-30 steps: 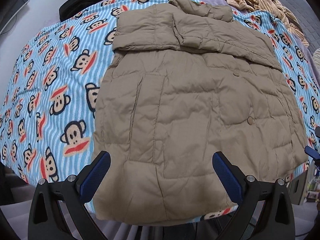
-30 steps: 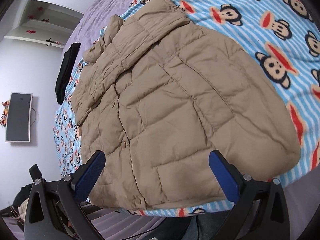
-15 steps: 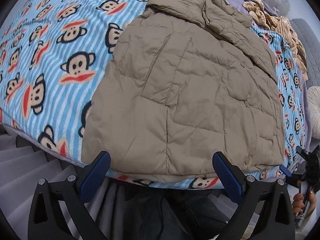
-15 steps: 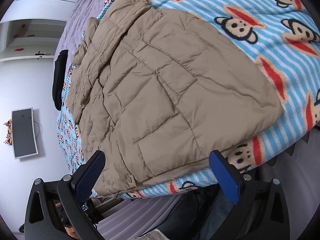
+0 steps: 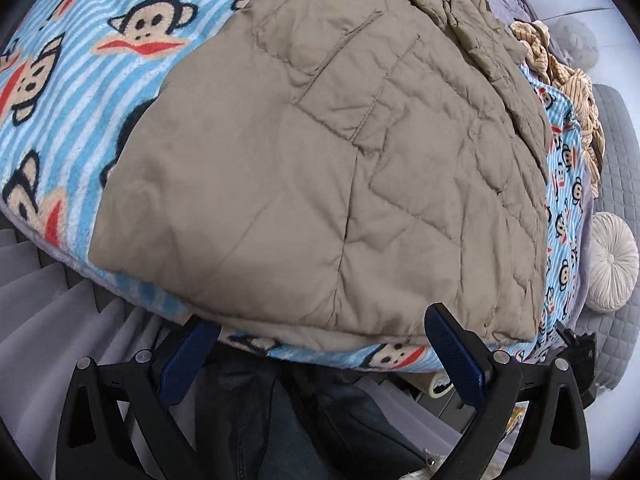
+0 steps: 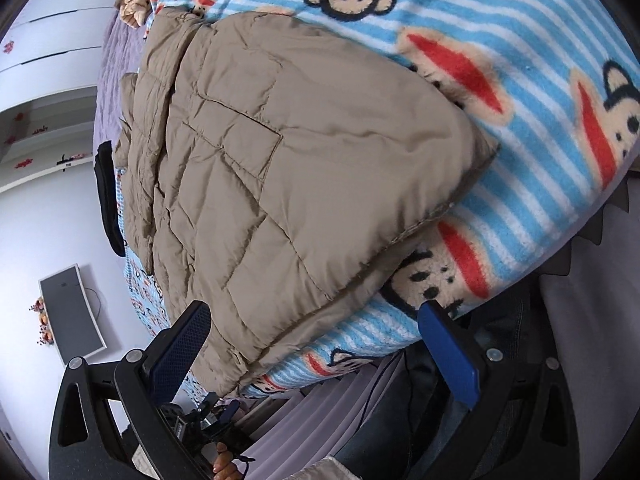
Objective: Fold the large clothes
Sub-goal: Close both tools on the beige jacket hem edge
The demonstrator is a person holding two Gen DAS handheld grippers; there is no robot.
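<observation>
Two grippers hang at the near edge of a bed, both with jaws spread wide and nothing between them. No readable writing shows anywhere; the only marking is the cartoon monkey-face print repeated across the blue-and-white striped blanket (image 5: 80, 80).

The left gripper (image 5: 320, 354) points level toward the bed edge, and the hem of the tan quilted jacket (image 5: 320, 160) lies just ahead of its blue pads (image 5: 454, 354) and slightly above them, not touching. The jacket spreads away from the gripper across the blanket, its collar end farthest off. Beyond that, to the right, a striped beige garment (image 5: 568, 76) lies bunched, and a round pale cushion (image 5: 612, 260) sits at the far right.

The right gripper (image 6: 316, 354) is rolled to one side, so the room looks tilted. A corner of the jacket (image 6: 300, 180) drapes over the bed edge just ahead of its left finger. A dark screen (image 6: 72, 312) hangs on the wall far to its left.
</observation>
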